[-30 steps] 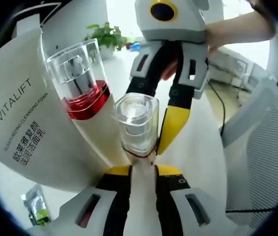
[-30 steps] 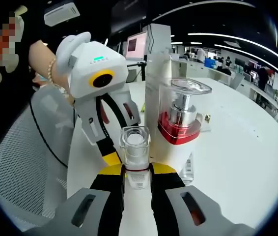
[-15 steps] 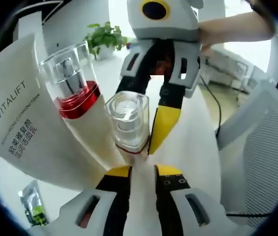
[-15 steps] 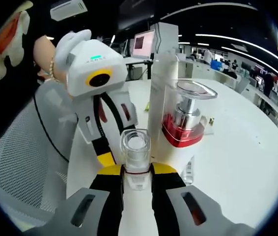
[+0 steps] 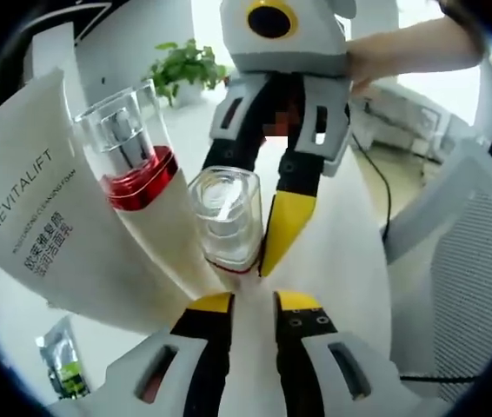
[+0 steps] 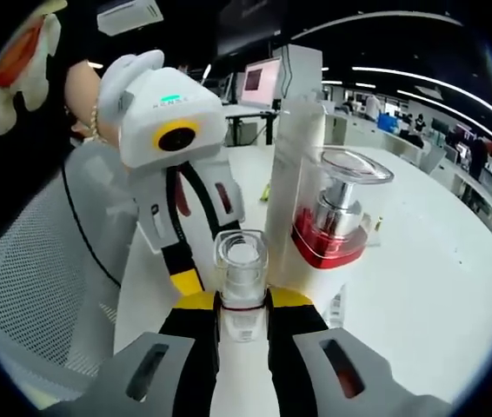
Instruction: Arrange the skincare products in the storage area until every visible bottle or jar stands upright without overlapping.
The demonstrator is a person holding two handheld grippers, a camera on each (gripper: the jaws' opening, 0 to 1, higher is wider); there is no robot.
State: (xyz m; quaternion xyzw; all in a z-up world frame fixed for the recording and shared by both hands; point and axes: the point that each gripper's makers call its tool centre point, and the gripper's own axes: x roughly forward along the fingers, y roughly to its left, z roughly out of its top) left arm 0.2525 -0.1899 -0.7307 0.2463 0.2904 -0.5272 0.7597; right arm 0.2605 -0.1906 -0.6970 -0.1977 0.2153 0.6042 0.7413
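Right gripper view looks across a wide white counter [image 6: 420, 287] in an open office, with ceiling strip lights, a lit monitor [image 6: 253, 80] at the far edge and a grey mesh chair [image 6: 33, 287] off the near left edge. Left gripper view faces the other way, toward a potted green plant [image 5: 187, 65] at the counter's far edge, bright windows and the same mesh chair [image 5: 481, 261] on the right. Between both claws stands a small clear-capped bottle with a thin red band [image 6: 241, 282]; the right claw [image 6: 242, 302] has its yellow-tipped jaws closed against the bottle's lower body, though the contact line is partly masked by the jaws themselves. In the left gripper view the same bottle [image 5: 225, 217] rises just beyond the left claw [image 5: 253, 300], whose jaws stand close together under its base; whether they pinch it or merely flank it I cannot tell. The opposing claw reaches in from the top there, one yellow tip touching the bottle's side. Just beside the small bottle is a taller pump bottle with a clear cap and red collar [image 6: 337, 230], upright, its base hidden behind the jaws. A large white tube printed REVITALIFT [image 5: 50, 217] stands touching behind it, its top cut off. A small green-and-black sachet [image 5: 62, 369] lies near the counter's near left edge, blurred.
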